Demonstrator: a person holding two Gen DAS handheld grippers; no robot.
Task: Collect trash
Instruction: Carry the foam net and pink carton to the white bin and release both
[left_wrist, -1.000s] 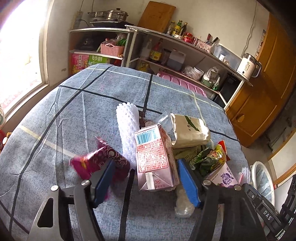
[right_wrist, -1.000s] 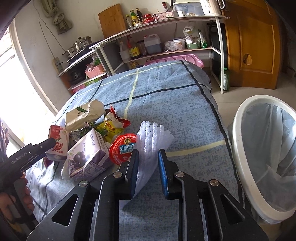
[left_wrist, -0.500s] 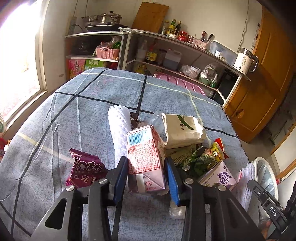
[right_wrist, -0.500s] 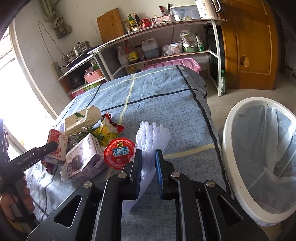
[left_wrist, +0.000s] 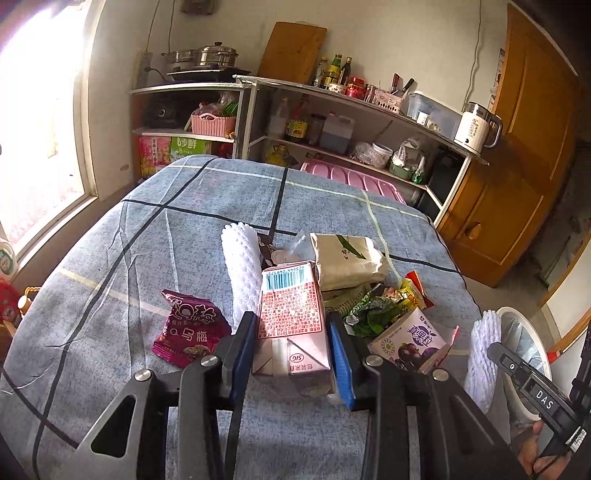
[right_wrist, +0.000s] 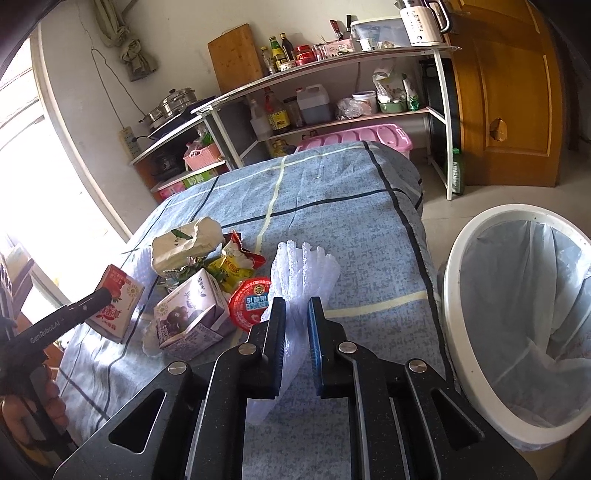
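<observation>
Both grabs landed in the last second: left gripper (left_wrist: 291, 354) now clamped on pink milk carton (left_wrist: 291, 325), right gripper (right_wrist: 296, 325) pinching white foam net (right_wrist: 303, 273), so next is the bin (right_wrist: 458, 266)

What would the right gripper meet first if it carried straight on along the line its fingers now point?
The right gripper, shut on the white foam net, points across bare blue tablecloth; beyond the net, probably only cloth, though depth is unclear.
</observation>
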